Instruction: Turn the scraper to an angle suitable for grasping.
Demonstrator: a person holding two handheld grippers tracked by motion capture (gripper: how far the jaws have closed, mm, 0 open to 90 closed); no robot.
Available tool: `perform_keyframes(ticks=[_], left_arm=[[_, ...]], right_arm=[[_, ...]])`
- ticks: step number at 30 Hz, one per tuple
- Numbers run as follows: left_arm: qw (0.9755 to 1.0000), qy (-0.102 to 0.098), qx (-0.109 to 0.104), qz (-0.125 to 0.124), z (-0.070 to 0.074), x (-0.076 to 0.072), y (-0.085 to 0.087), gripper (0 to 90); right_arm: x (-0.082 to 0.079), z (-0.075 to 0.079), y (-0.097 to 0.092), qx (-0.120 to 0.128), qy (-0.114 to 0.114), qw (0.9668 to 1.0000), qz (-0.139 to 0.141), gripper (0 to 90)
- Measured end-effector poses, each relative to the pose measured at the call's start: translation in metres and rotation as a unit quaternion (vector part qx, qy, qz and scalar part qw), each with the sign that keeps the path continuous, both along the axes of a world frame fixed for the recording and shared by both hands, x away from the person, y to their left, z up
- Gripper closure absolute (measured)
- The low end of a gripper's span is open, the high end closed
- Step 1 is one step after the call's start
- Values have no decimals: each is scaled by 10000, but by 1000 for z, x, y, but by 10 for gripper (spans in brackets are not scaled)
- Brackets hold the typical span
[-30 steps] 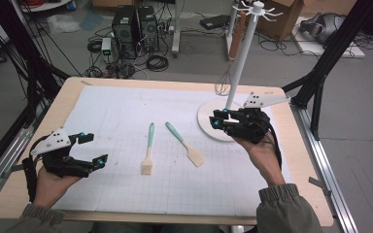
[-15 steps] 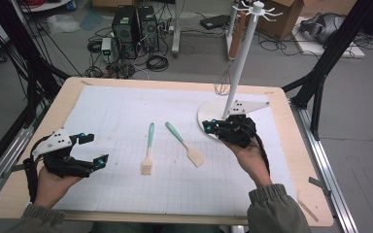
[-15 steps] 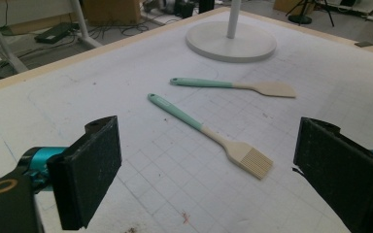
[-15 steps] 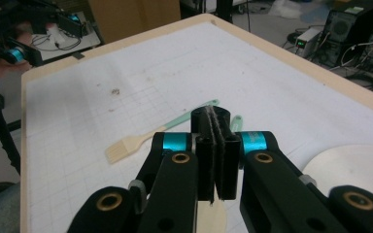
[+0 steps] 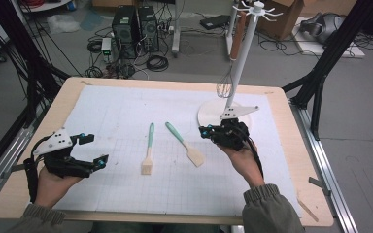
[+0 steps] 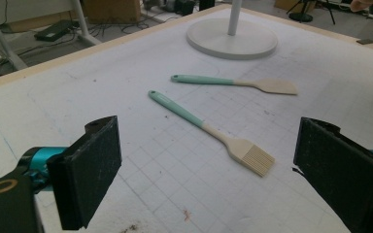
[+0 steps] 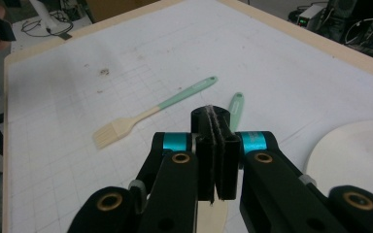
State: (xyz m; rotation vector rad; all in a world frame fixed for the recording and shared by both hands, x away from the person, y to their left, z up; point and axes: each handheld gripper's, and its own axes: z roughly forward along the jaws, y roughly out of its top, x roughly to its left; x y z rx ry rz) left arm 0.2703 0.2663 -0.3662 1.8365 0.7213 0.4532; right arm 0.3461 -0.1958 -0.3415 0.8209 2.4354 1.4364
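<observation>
the table (image 5: 291,145) is a pale wooden board with a white gridded mat (image 5: 126,111) over most of it, standing in a workshop with grey floor, computer towers (image 5: 136,22) and loose cables behind it.

two utensils with mint-green handles lie side by side near the middle of the mat. the spatula (image 5: 184,143) lies slanted, its handle end up toward the far side and its flat wooden blade toward you. the pastry brush (image 5: 148,154) lies just to its left, nearly straight, bristles toward you. they are close but not touching.

your right gripper (image 5: 205,131) sits just to the right of the spatula, close to the mat, with its tips pointing toward the spatula's handle. its jaws have just been closing and now stand pressed flat together, pad against pad, with nothing between them. in the right gripper view the closed pads (image 7: 216,155) hide the middle of the spatula: the green handle tip (image 7: 236,108) shows above them and a bit of the blade below, while the brush (image 7: 150,114) lies clear to the left.

your left gripper (image 5: 91,149) rests at the near left part of the mat, well apart from both utensils. its jaws are wide apart and empty; in the left gripper view the brush (image 6: 209,131) and spatula (image 6: 235,83) lie ahead between them.

behind your right hand (image 5: 240,158) stands a white hanging rack (image 5: 243,58) on a round base (image 5: 211,111), with a wire whisk (image 5: 225,87) hanging beside its pole.
</observation>
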Motion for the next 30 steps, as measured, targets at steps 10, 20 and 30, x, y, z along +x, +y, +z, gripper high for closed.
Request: perform_keyframes(ticks=[10,20,30], left_arm=[[10000,0,11,29,0,0,1,105],[10000,-10,23,54,-1,0,1,104],[10000,-19,-2,49,-1,0,2,104]], right_arm=[[-3,-15,-10,-57,65,9999,-99,893],[2,-27,0,-313,172,9993,-114,893],[-6,-22,2,-321,25,9994,-84,893]])
